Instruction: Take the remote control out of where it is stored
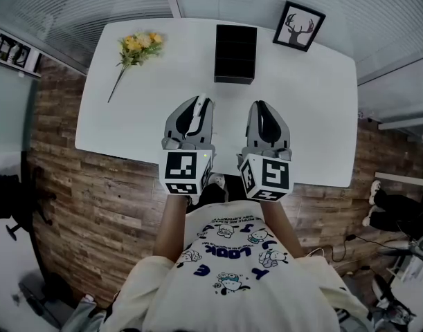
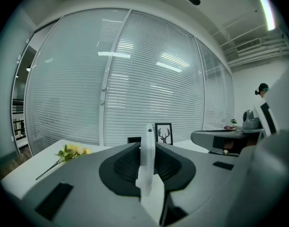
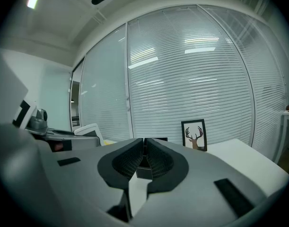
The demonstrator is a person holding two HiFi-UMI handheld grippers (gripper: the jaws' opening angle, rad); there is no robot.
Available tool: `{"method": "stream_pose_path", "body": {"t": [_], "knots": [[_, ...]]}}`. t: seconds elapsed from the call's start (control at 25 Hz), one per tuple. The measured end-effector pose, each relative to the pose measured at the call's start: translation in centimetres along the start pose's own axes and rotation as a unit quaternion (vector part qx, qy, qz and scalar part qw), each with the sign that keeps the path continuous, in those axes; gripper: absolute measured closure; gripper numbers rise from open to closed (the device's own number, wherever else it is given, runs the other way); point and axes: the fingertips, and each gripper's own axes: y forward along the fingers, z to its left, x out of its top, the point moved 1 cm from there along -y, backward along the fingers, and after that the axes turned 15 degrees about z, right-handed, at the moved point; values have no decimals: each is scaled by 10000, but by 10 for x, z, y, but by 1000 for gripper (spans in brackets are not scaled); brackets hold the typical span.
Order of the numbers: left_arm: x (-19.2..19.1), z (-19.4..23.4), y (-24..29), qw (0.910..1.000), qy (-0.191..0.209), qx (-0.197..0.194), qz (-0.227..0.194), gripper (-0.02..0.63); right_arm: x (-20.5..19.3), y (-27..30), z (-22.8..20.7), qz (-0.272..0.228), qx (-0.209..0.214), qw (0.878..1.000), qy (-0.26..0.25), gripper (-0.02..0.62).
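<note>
- Left gripper (image 1: pixel 195 104) is clamped on the remote control (image 1: pixel 196 116), a slim white bar held above the white table (image 1: pixel 315 102), near its front edge and well apart from the black storage box (image 1: pixel 235 54).
- In the left gripper view the remote control (image 2: pixel 146 167) shows edge-on between the pads, so its button face can't be made out, and its lower end drops out of sight into the gripper (image 2: pixel 147 148) body.
- Right gripper (image 1: pixel 265 109) sits just beside the left, jaws pressed together with nothing in them; the right gripper view (image 3: pixel 144 148) confirms it.
- The box's inside is too dark to read from above.
- Both gripper views hide most of the box behind the jaws.
- The marker cubes cover the person's hands.
- Yellow flowers (image 1: pixel 136 47) lie at the far left, and a deer picture (image 1: pixel 298 25) stands at the far right.
</note>
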Motion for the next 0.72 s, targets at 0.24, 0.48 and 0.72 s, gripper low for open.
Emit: {"method": "stream_pose_path", "body": {"t": [0.24,0.48,0.72], "knots": [[0,-1,3,10000,-2,-30,22,529,-1,0,-3,12,-34,10000,14,551],[1,-4,3,10000,21,-64,19,529,-1,-1,-4,12,-46,10000,11,551],[3,-7,2,9999,74,-78,13,529,-2,-3,-4,35,-53,10000,0,551]]}}
